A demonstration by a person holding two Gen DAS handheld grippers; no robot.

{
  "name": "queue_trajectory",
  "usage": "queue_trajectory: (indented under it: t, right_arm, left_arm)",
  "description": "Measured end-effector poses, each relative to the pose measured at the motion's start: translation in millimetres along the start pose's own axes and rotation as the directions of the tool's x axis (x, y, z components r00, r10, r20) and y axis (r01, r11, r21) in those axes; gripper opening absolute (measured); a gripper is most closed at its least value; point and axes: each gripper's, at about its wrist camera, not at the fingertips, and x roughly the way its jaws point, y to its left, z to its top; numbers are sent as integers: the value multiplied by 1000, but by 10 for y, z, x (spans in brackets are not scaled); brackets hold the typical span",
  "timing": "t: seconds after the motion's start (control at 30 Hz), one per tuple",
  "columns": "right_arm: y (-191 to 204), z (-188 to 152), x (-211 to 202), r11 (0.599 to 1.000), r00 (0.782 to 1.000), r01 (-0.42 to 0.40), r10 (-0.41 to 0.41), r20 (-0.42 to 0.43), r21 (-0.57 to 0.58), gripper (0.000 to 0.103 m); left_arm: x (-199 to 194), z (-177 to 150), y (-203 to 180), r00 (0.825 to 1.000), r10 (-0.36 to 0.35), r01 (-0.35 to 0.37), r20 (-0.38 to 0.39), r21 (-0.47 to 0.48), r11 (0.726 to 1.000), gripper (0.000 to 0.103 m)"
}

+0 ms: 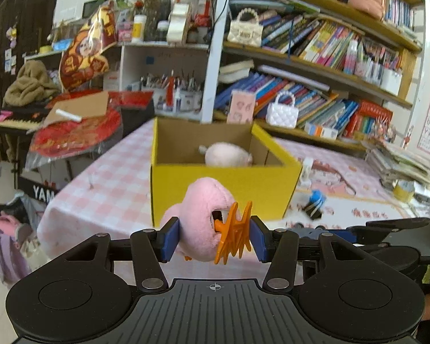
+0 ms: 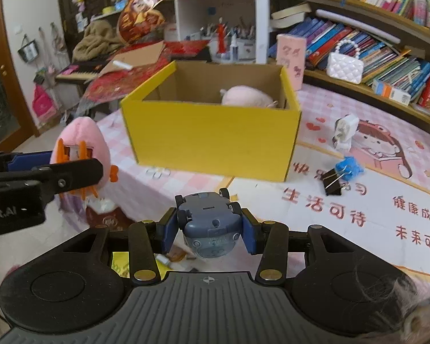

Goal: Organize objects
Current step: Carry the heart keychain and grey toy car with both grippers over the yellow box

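The left claw (image 1: 213, 239) is clamped on a pink plush (image 1: 199, 220) with an orange clip (image 1: 235, 236) pressed against its right pad. The right claw (image 2: 209, 230) is clamped on a grey toy car (image 2: 209, 223), held wheels-up. Both hang short of the yellow box (image 2: 212, 137) on the tabletop (image 2: 344, 223); the plush hangs off the tabletop's left edge. Another pale plush (image 2: 248, 96) lies inside the box, partly hidden by its front wall. Right of the box lie a black binder clip (image 2: 334, 182), a blue item too blurred to name (image 2: 349, 167), and a white charger (image 2: 345, 132), with bare cloth in front.
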Motion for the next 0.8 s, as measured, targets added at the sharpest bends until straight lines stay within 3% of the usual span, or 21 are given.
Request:
queue_trajectory:
  t: [0.2, 0.47, 0.6, 0.8]
  right_arm:
    - [-145, 369, 7, 1000, 991, 31, -31, 127, 5, 40]
    - [-292, 1019, 201, 998, 955, 43, -27, 294, -45, 40]
    - [-365, 1197, 492, 994, 959, 51, -23, 282, -93, 40]
    - [-446, 1182, 1055, 979, 990, 27, 1, 138, -201, 40]
  left_arm:
    - [134, 331, -8, 995, -14, 14, 96, 6, 1000, 50]
    - [489, 734, 6, 988, 15, -15, 154, -2, 1000, 50]
    - [813, 816, 11, 992, 34, -34, 121, -3, 999, 50]
    - [1341, 784, 48, 997, 73, -73, 29, -2, 997, 50]
